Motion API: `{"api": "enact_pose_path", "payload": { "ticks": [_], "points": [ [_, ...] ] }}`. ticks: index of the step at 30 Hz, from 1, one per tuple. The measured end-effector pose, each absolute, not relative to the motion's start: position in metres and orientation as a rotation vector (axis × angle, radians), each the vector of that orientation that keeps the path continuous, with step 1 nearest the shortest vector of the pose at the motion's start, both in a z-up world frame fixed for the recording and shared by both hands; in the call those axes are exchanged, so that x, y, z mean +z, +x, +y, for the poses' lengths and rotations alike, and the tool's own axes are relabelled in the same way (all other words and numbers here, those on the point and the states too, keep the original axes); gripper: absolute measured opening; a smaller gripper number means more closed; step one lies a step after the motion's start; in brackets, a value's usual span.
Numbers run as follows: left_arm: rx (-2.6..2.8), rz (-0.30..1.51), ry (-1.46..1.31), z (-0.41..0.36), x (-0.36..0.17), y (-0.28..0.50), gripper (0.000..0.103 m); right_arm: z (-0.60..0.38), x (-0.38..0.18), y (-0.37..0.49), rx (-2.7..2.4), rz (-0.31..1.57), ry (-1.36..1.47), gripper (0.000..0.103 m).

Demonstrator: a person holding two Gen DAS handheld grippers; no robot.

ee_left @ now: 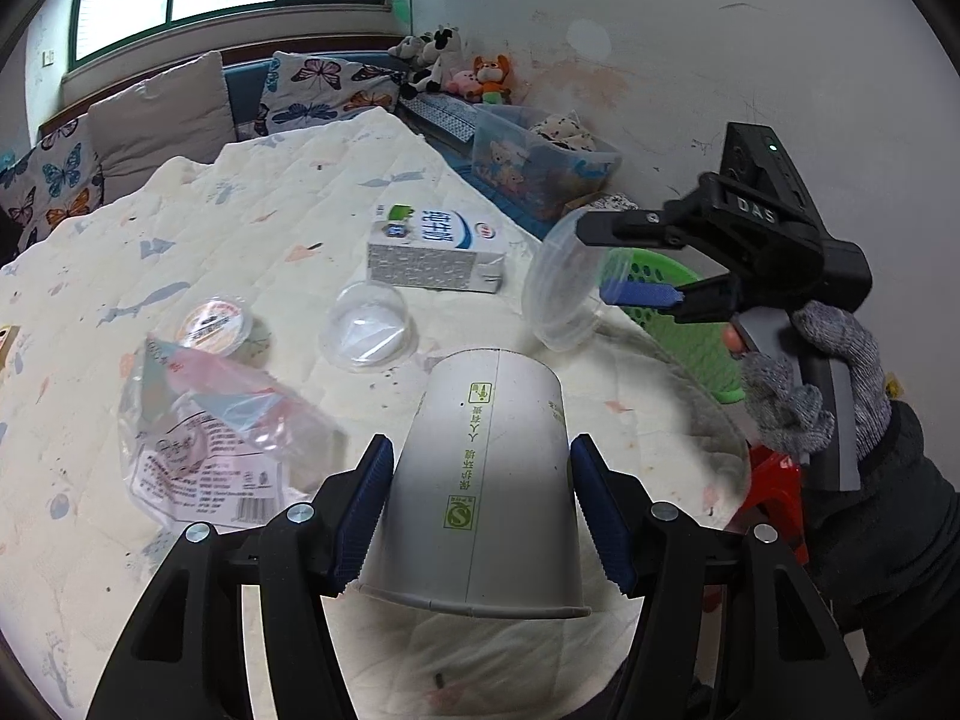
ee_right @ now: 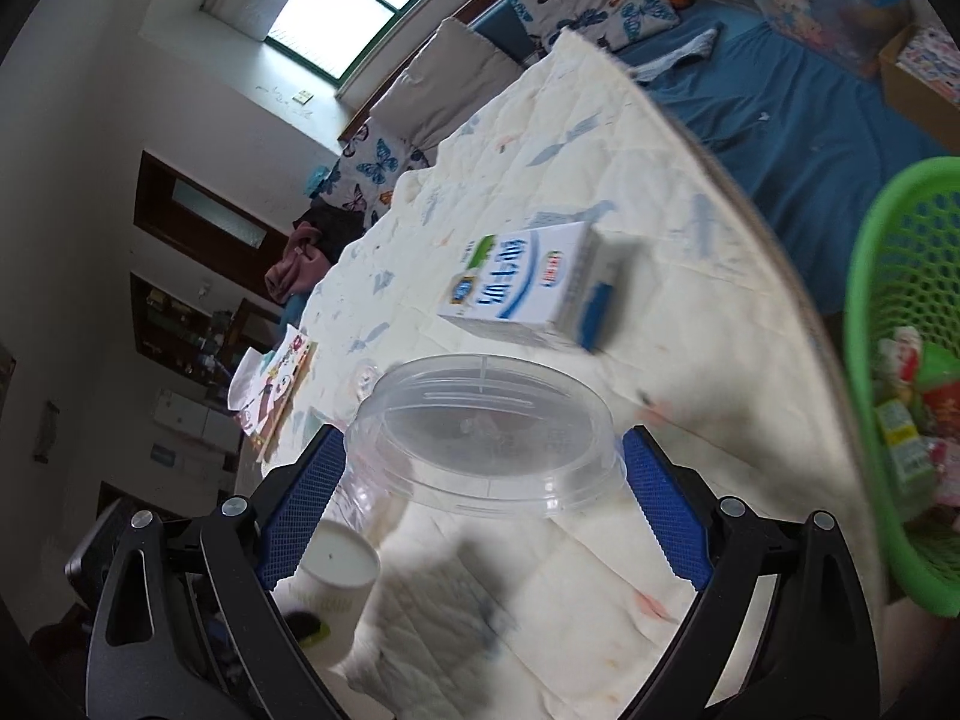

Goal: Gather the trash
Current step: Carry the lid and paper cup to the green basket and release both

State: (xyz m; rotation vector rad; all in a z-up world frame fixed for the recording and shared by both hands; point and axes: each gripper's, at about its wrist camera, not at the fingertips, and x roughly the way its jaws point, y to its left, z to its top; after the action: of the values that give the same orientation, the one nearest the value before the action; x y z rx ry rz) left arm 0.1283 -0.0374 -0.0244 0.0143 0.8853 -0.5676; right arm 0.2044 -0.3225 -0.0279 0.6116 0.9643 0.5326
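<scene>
Low in the left wrist view, the left gripper [ee_left: 480,516] is clamped on a white paper cup [ee_left: 486,480], blue pads pressed to both its sides, base pointing away from the camera. Over at the right of that frame, the right gripper [ee_left: 600,261] has a clear plastic lid [ee_left: 561,288] pinched between its fingers, tilted on edge above the quilt's rim. From the right wrist view, that lid [ee_right: 486,432] spans the gap between the blue pads [ee_right: 300,516], both touching its rim. Centre frame, a milk carton [ee_left: 435,255] lies flat on the quilted cover [ee_left: 240,210]. Left of it sit a clear dome lid [ee_left: 369,327], a round sealed tub [ee_left: 215,324] and a crumpled plastic wrapper [ee_left: 204,432]. Far right, the green basket [ee_right: 900,360] already holds bright packaging.
</scene>
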Motion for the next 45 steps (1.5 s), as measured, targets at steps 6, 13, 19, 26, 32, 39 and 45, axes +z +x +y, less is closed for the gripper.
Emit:
{"api": "enact_pose_path", "payload": {
  "ticks": [6,13,19,26,32,39,45],
  "points": [
    [-0.607,0.881,0.031,-0.062,-0.019,0.131,0.059,-0.368,-0.026,0.185,0.457,0.935,0.625,0.092],
    [-0.655,0.882,0.042,-0.096,-0.014,0.141,0.059,-0.437,-0.032,0.17,0.285,0.9,0.609,0.092],
    [-0.689,0.884,0.062,-0.128,-0.012,0.149,0.059,-0.488,-0.052,0.167,0.115,0.888,0.584,0.092],
    [-0.714,0.891,0.088,-0.16,-0.011,0.164,0.059,-0.522,-0.093,0.175,0.024,0.935,0.633,0.093],
    [-0.724,0.896,0.117,-0.18,-0.011,0.177,0.059,-0.538,-0.114,0.179,-0.005,0.955,0.68,0.093],
    [-0.755,0.905,0.124,-0.202,-0.011,0.189,0.059,-0.55,-0.112,0.173,-0.026,0.943,0.667,0.094],
    [-0.78,0.915,0.161,-0.235,-0.015,0.203,0.059,-0.552,-0.095,0.153,-0.017,0.905,0.634,0.094]
  ]
}}
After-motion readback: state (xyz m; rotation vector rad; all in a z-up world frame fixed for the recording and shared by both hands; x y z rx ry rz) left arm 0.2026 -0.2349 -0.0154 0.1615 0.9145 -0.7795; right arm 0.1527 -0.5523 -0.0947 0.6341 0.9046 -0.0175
